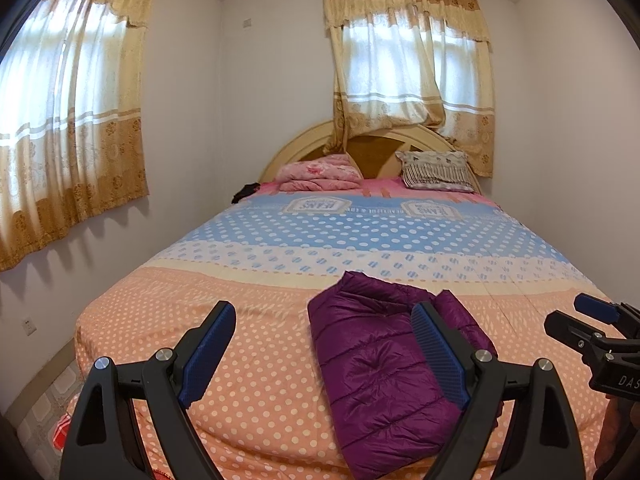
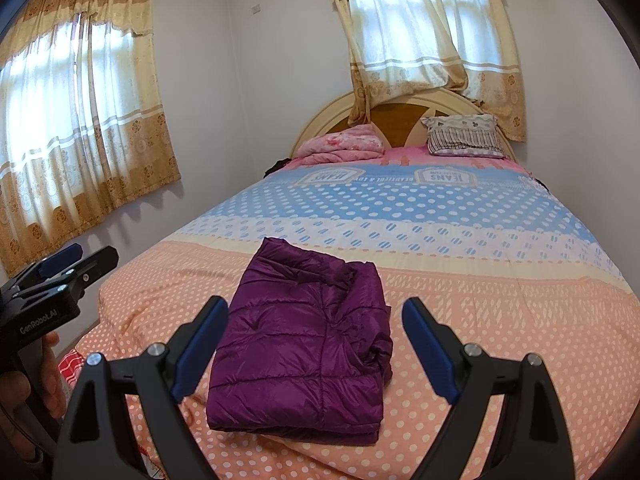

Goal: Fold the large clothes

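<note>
Up close in the left wrist view: left gripper [image 1: 324, 316] spread wide, blue pads facing each other, nothing pinched between them. Same deal in the right wrist view: right gripper [image 2: 316, 312] splayed open, hanging over the near end of the bed, gripping nothing.

Peeking in at the left edge of the right wrist view: a hand [image 2: 38, 376] wrapped around the black handle of the other tool. Bit of red-and-white fabric [image 2: 70, 364] showing low left, beside the mattress edge.

Just past the fingertips: purple puffer jacket [image 2: 304, 344], folded into a chunky rectangle, lying flat on the bedspread [image 2: 500, 320] at the near end of the bed, on the orange polka-dot band. Sits bottom centre in the right wrist view, a bit right of centre in the left wrist one, partly behind the right-hand pad there. Not touched by either claw as far as visible.

Further up the frame: cream strip, then blue dotted band with "JEANS" patches printed upside down. At the far end, upper middle: bunched pink blanket [image 2: 344, 144] on the left, striped pillow [image 2: 466, 136] on the right, both against a rounded wooden headboard [image 2: 400, 120]. Something dark [image 1: 245, 192] at the far left edge of the mattress, too small to make out.

Way back: gold-and-cream curtains [image 2: 424, 40] over the window behind the headboard, another set upper left on the side wall.
</note>
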A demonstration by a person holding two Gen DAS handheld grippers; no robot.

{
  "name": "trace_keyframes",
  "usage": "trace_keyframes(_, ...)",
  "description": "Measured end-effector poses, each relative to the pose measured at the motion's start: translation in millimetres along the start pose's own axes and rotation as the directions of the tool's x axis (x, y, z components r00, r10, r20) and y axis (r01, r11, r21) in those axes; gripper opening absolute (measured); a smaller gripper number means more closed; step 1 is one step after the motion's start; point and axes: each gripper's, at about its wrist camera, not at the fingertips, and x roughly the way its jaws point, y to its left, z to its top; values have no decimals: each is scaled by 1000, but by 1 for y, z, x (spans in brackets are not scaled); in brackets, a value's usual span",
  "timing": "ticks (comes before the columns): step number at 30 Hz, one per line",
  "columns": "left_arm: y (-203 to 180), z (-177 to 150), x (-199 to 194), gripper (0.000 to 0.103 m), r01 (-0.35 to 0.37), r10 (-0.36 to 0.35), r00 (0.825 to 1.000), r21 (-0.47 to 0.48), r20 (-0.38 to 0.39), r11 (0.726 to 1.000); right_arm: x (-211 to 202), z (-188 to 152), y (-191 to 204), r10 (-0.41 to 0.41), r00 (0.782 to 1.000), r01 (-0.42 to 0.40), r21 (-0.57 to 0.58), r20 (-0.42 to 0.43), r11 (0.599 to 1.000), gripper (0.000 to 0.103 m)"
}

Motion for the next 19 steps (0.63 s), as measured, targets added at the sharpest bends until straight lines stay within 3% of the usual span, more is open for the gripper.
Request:
trace_keyframes(7, -3, -1, 1, 90, -29, 28, 1000, 32, 8, 999, 0, -1, 0, 3, 1000, -3, 1, -3, 1000, 91)
trace_keyframes(19, -1, -3, 0, 90, -1, 0, 999, 40, 32, 999, 1, -8, 2, 10, 1000, -10, -2, -9, 1000, 91)
